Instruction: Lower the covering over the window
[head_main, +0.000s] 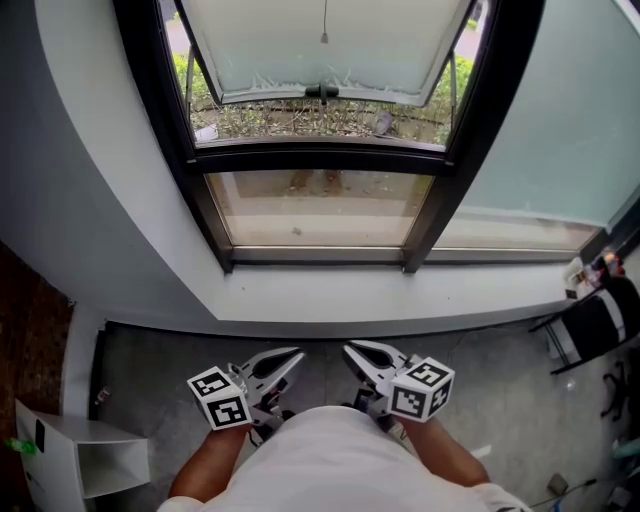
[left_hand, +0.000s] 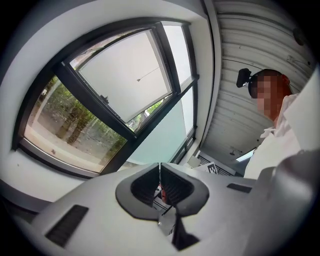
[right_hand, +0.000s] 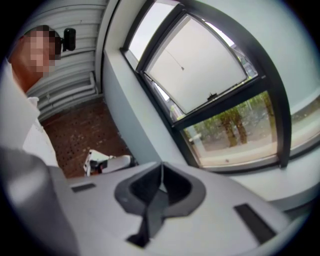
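The black-framed window (head_main: 320, 158) fills the wall ahead. Its upper sash (head_main: 325, 50) is tilted outward, pale and frosted, with a handle (head_main: 322, 93) on its lower edge. A thin pull cord (head_main: 324, 25) with a small end piece hangs in front of that sash; it also shows as a pull cord (left_hand: 145, 76) in the left gripper view and as a pull cord (right_hand: 177, 62) in the right gripper view. No lowered covering is in view. My left gripper (head_main: 297, 353) and right gripper (head_main: 349, 348) are held low by my body, tips near each other, far below the cord. Both are shut and empty.
A wide white sill (head_main: 400, 297) runs below the window. A frosted fixed pane (head_main: 560, 130) is to the right. A white shelf unit (head_main: 85, 455) stands on the floor at lower left, and a black chair (head_main: 592, 325) at the right. A brown wall panel (head_main: 30, 330) is on the left.
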